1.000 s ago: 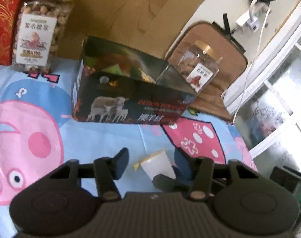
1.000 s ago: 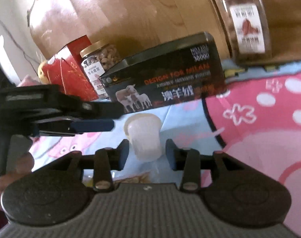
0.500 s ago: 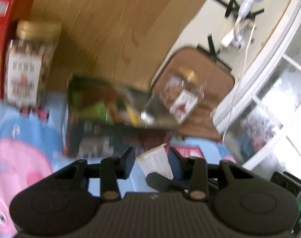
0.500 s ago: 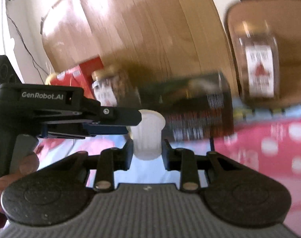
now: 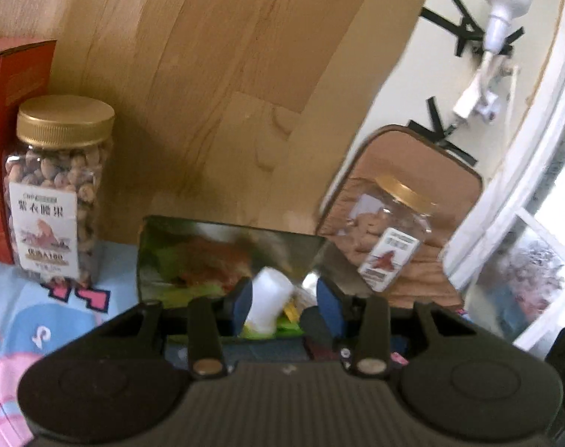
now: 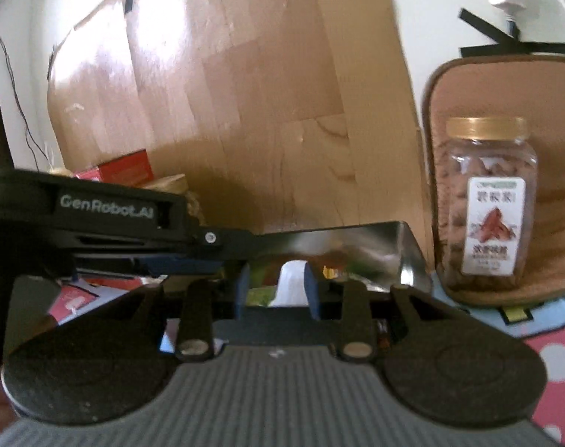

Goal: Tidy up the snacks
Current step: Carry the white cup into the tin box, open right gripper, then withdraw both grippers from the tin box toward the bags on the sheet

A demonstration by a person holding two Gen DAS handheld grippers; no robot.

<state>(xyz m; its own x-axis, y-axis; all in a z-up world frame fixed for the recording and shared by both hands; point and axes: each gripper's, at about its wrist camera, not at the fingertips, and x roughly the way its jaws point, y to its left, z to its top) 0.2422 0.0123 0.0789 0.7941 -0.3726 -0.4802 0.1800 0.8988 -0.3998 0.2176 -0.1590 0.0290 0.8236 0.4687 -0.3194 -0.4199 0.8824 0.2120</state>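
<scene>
A white jelly cup [image 6: 290, 285] sits clamped between the blue pads of my right gripper [image 6: 277, 285], held over the open dark box [image 6: 405, 246] of snack packets. The same cup [image 5: 267, 300] shows in the left wrist view, tilted above the box [image 5: 159, 257], between the pads of my left gripper [image 5: 284, 301], which stands open with a gap on the right side. The left gripper's body [image 6: 107, 219] reaches in from the left in the right wrist view.
A gold-lidded nut jar [image 5: 55, 193] and a red box [image 5: 7, 119] stand at the back left. A second jar [image 6: 485, 201] stands on a brown cushion [image 6: 543, 111] to the right. A wooden board leans behind. A cartoon cloth [image 5: 40, 316] covers the table.
Both grippers rose and moved forward from the cloth to above the open box. The right gripper closed on the cup and carried it along.
</scene>
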